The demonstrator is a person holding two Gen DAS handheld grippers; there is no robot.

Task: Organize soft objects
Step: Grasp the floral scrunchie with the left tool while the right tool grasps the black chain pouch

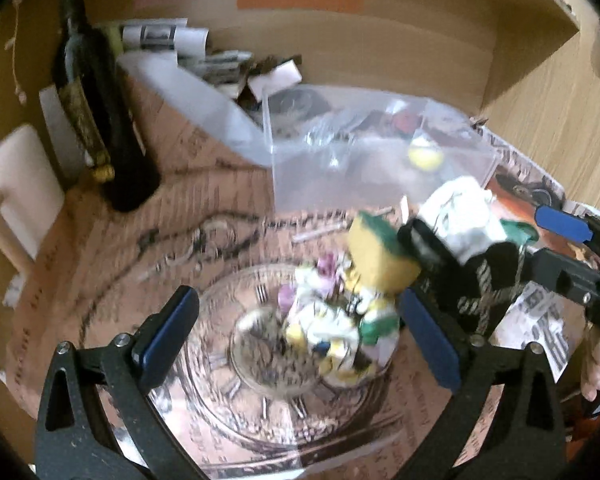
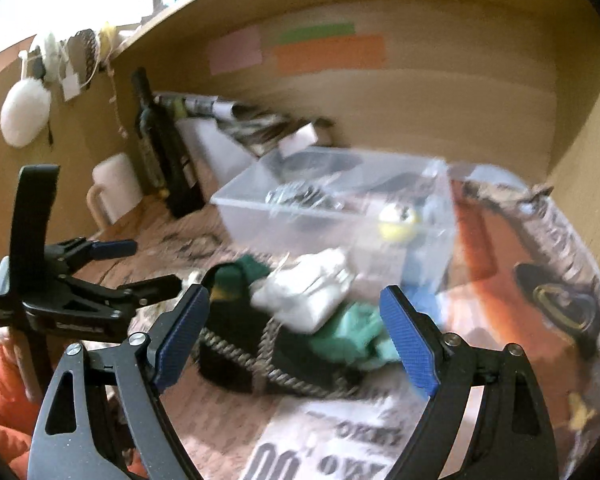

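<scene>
**On the desk: both grippers wide, nothing held**

Behind everything, clear plastic bin sits open-topped, long axis running left-right, yellow ball inside. Glass dish is under my left gripper; jaws spread, nothing between the pads. Floral cloth bundle lies in the dish, crumpled, no clear axis. Yellow-green sponge rests on that bundle, tilted, green side facing up and away. My right gripper stands apart too, empty, over the black rope-handled bag. White cloth and teal cloth lie on the bag. Frames are blurred.
</scene>
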